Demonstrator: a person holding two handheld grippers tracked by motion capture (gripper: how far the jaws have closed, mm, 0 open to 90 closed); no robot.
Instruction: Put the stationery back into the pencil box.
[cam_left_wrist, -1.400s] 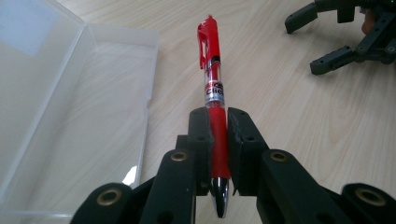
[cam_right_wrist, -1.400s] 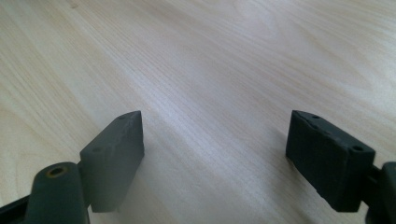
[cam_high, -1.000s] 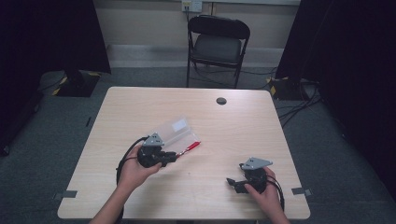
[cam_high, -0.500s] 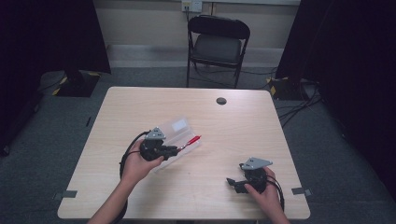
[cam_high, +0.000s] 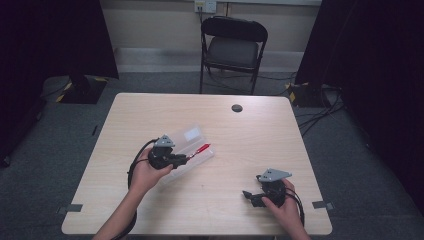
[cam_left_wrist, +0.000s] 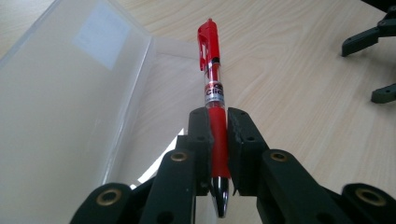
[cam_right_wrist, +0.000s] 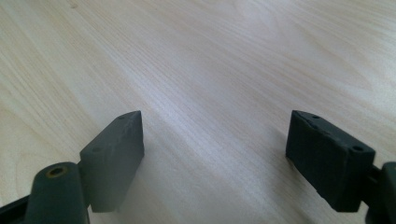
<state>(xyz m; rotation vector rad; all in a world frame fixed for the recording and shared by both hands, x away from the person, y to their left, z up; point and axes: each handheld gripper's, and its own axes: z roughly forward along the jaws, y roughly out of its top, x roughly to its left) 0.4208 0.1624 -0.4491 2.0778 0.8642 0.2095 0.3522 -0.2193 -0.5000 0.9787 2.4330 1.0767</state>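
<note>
Since a second ago the left gripper (cam_high: 186, 159) has carried the red pen (cam_high: 201, 148) a little lower and nearer the person, so the pen now hangs over the open tray of the clear plastic case (cam_high: 192, 150) rather than beyond it. The jaws are clamped on the pen's rubber grip section near the tip, probably because that leaves the clip end free to point ahead along the tray. In the left gripper view the pen (cam_left_wrist: 214, 84) lies roughly parallel to the case (cam_left_wrist: 60, 98), which suits laying it in lengthwise. The right gripper (cam_high: 254, 196) rests on the worktop (cam_high: 260, 135) well apart, jaws wide and holding nothing, seemingly waiting to steady or close the case.
</note>
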